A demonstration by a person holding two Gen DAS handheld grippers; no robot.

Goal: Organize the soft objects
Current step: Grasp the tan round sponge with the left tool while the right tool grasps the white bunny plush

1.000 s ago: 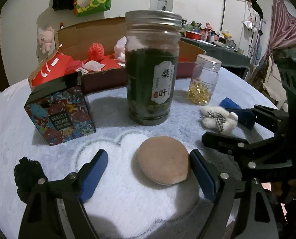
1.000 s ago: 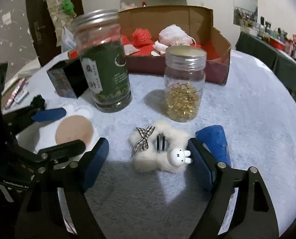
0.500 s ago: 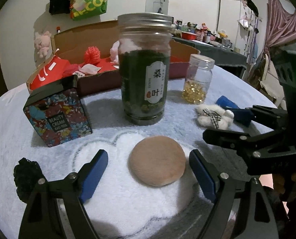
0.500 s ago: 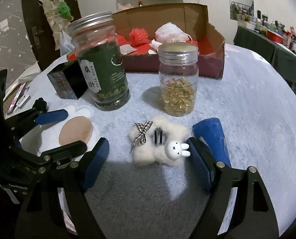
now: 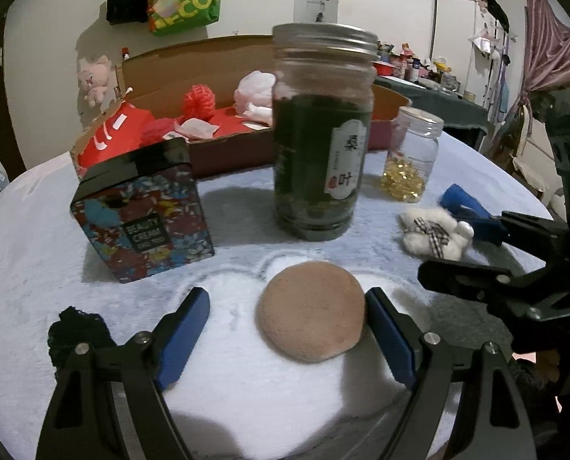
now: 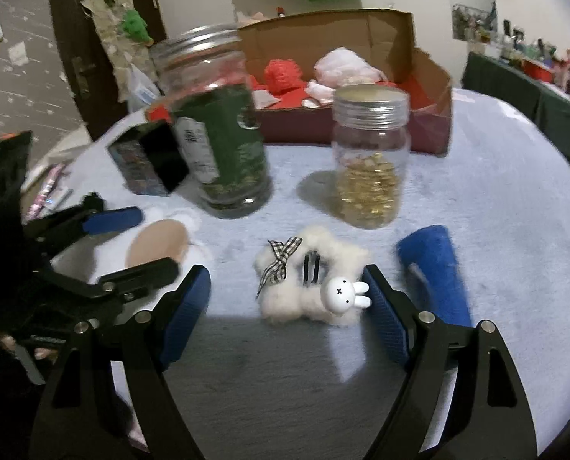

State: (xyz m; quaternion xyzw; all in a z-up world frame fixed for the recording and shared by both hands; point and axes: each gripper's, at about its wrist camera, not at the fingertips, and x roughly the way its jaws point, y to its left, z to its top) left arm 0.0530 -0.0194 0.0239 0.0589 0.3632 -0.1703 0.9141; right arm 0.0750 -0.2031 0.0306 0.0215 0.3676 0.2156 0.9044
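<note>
The cardboard box [image 5: 216,57] stands behind 2 jars. The left gripper [image 5: 288,326], jaws apart, brackets the round tan puff [image 5: 311,311], off-centre toward 1 pad. The right gripper [image 6: 286,306], jaws apart, brackets the fluffy white charm [image 6: 311,272].

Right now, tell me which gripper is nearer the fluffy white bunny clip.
Right. The right gripper has its open jaws on either side of the fluffy white bunny clip. The left gripper instead brackets the tan round puff, off to the clip's left.
</note>
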